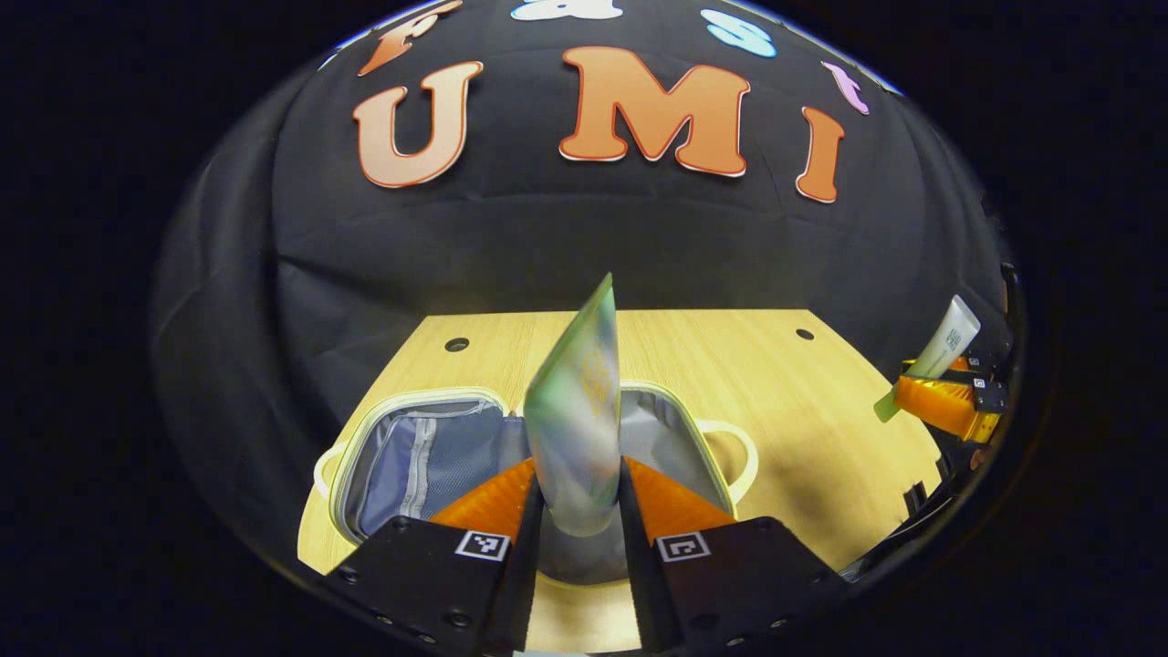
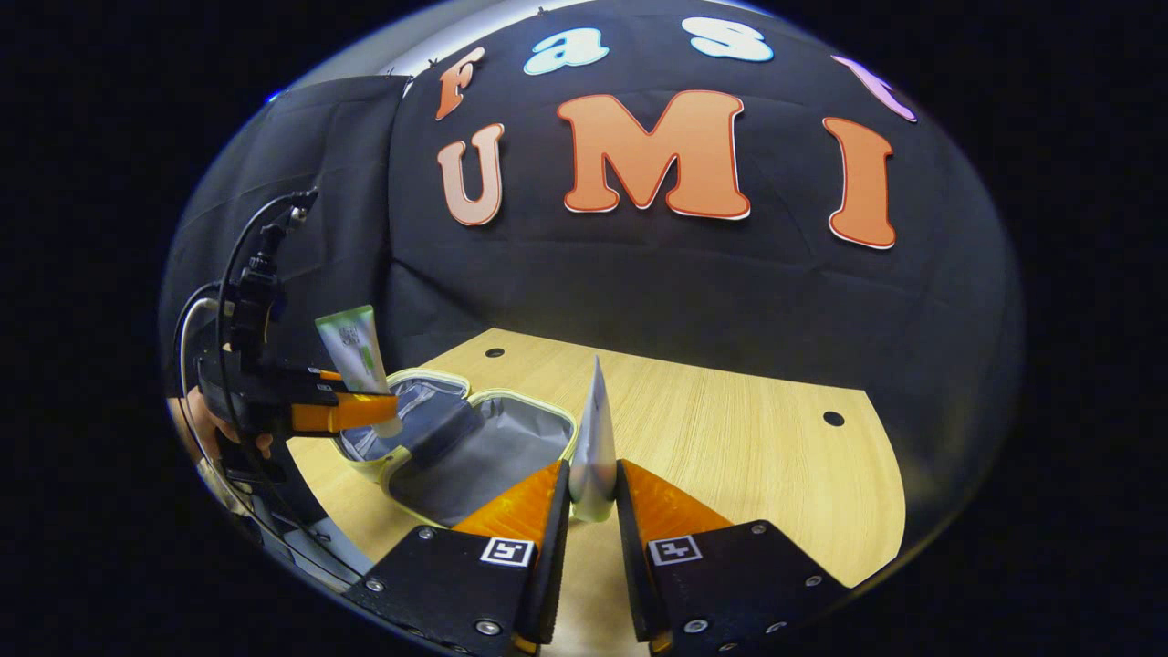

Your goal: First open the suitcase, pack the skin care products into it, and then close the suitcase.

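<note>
Left gripper (image 1: 579, 511) jaws clamped on a green tube (image 1: 577, 429), both fingers pressing its lower part, tube standing upright between them with the crimped edge up. Directly behind and below the tube lies the suitcase (image 1: 438, 447), open on the wooden table (image 1: 803, 429), grey lining and zip pocket showing, pale rim and a handle loop on each end. In the left gripper view the right gripper (image 1: 944, 401) sits far right, well apart from the suitcase, holding a white tube (image 1: 949, 339) tilted upward.

Right gripper (image 2: 591, 506) jaws clamped on the white tube (image 2: 593, 447), seen edge-on, upright between the fingers, above bare table (image 2: 757, 456) just right of the suitcase (image 2: 456, 447). In the right gripper view the left gripper (image 2: 351, 411) hangs over the suitcase's left half with the green tube (image 2: 356, 351) upright in it; a hand (image 2: 214, 429) holds it, cables running up behind
</note>
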Available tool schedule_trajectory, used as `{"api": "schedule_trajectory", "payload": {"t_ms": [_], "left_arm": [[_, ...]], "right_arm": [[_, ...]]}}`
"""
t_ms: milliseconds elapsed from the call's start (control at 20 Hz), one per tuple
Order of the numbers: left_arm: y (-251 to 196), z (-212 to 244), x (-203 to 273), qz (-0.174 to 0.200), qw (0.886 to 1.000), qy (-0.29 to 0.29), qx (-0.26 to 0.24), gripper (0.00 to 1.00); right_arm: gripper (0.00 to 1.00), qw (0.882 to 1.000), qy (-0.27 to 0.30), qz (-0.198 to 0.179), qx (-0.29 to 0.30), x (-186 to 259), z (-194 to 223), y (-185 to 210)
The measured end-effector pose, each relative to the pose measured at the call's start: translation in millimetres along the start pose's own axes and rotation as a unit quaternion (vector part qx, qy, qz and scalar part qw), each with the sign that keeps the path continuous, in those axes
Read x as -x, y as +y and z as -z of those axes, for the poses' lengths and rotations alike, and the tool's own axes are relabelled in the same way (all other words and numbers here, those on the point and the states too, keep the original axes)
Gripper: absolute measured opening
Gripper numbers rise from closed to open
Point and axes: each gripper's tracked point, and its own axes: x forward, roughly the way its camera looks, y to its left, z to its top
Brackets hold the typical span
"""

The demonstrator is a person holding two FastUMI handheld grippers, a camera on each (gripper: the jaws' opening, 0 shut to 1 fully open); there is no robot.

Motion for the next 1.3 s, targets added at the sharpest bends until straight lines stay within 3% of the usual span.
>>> {"api": "schedule_trajectory", "payload": {"t_ms": [250, 500, 700, 800, 1050, 1200, 1300], "left_arm": [[-3.9, 26.2, -34.4, 0.061, 0.997, 0.05, -0.016, 0.44], [-23.7, 61.4, -76.2, 0.113, 0.985, 0.13, -0.014, 0.43], [-31.8, 101.1, -108.1, 0.116, 0.966, 0.23, 0.0, 0.44], [-30.9, 109.8, -120.2, 0.108, 0.962, 0.252, 0.01, 0.45], [-4.6, 128.9, -142.7, 0.045, 0.95, 0.308, 0.03, 0.44], [-10.2, 116.1, -141.8, 0.059, 0.956, 0.285, 0.041, 0.46], [-8.0, 109.0, -136.5, 0.072, 0.962, 0.259, 0.038, 0.59]], "right_arm": [[0.31, 0.999, 0.018, 0.038, -0.012, -12.9, 5.2, 21.8], [0.32, 0.996, 0.03, 0.083, -0.028, -22.0, 12.8, 28.1], [0.32, 0.991, 0.047, 0.111, -0.052, -28.6, 29.5, 31.3], [0.32, 0.99, 0.057, 0.116, -0.056, -32.7, 36.4, 33.6], [0.32, 0.99, 0.08, 0.104, -0.058, -56.7, 40.8, 46.2], [0.32, 0.99, 0.099, 0.083, -0.054, -70.5, 50.1, 55.2], [0.32, 0.99, 0.114, 0.065, -0.049, -86.8, 56.7, 67.8]]}}
